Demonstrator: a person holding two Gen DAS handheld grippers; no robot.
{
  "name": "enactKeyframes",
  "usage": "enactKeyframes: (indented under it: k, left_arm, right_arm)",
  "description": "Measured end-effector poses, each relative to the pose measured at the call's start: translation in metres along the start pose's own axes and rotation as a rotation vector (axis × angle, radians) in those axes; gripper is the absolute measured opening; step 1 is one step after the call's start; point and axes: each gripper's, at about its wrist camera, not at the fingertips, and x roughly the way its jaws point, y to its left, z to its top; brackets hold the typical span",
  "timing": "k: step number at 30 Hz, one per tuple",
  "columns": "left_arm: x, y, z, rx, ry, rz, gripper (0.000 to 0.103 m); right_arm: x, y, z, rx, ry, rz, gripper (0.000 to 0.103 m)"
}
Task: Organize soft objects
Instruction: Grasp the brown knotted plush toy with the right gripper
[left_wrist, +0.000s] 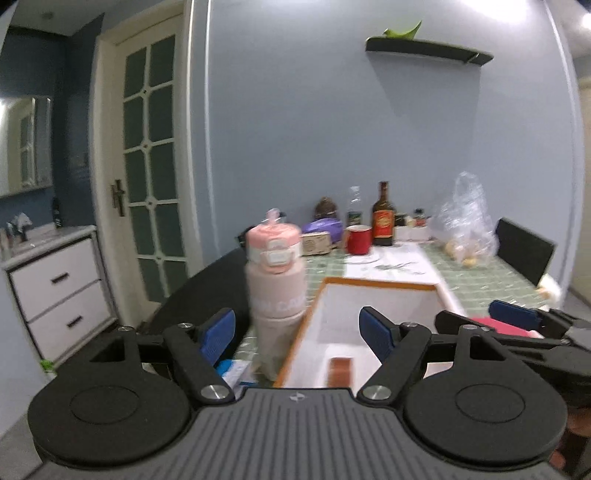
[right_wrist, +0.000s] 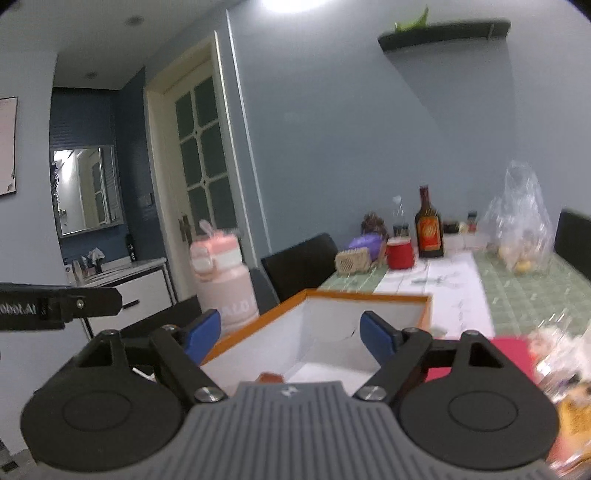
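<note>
The orange-rimmed box (left_wrist: 380, 295) sits on the table directly ahead of and below both tongs, its long axis running away from them. The left tongs (left_wrist: 297, 332) and right tongs (right_wrist: 290, 332) stand wide apart and hold nothing. A red soft item (right_wrist: 511, 350) lies just right of the right tongs, the nearer pair.

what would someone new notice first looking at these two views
The open white box with an orange rim sits straight ahead on the green checked table. A tall pink bottle stands just left of it, and a red mug and dark bottle stand farther back.
</note>
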Motion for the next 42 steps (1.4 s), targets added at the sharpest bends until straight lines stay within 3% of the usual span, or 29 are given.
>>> enactKeyframes:
  k: [6, 8, 11, 16, 21, 27, 30, 32, 37, 42]
  left_arm:
    - [-0.021, -0.036, 0.01, 0.035, -0.027, -0.077, 0.089]
    - [-0.031, -0.054, 0.012, 0.065, -0.051, -0.104, 0.084]
    - [-0.05, -0.085, 0.017, 0.132, -0.117, -0.144, 0.086]
    - [-0.075, -0.134, 0.022, 0.166, -0.189, -0.222, 0.086]
    - [-0.079, -0.158, 0.019, 0.109, -0.189, -0.344, 0.087]
    - [-0.068, -0.185, -0.005, -0.014, -0.12, -0.555, 0.088]
    - [-0.055, -0.199, -0.024, -0.044, -0.085, -0.617, 0.088]
    - [-0.045, -0.21, -0.034, -0.004, -0.088, -0.607, 0.088]
    - [-0.016, -0.237, -0.052, 0.047, -0.086, -0.477, 0.088]
    - [0.009, -0.244, -0.073, 0.025, -0.031, -0.434, 0.088]
  right_arm:
    - [-0.056, -0.012, 0.025, -0.011, -0.111, -0.026, 0.087]
    - [-0.07, -0.017, 0.027, -0.039, -0.141, -0.053, 0.088]
    - [-0.088, -0.03, 0.023, -0.099, -0.139, -0.11, 0.089]
    - [-0.118, -0.069, 0.015, -0.076, -0.126, -0.213, 0.089]
    - [-0.144, -0.108, 0.011, -0.042, -0.113, -0.308, 0.089]
    - [-0.153, -0.15, 0.003, 0.044, -0.079, -0.431, 0.091]
    - [-0.149, -0.171, -0.004, 0.057, -0.039, -0.472, 0.094]
    - [-0.143, -0.189, -0.012, 0.103, 0.022, -0.476, 0.096]
    - [-0.117, -0.227, -0.038, 0.186, 0.131, -0.523, 0.096]
    - [-0.081, -0.252, -0.057, 0.245, 0.253, -0.543, 0.1]
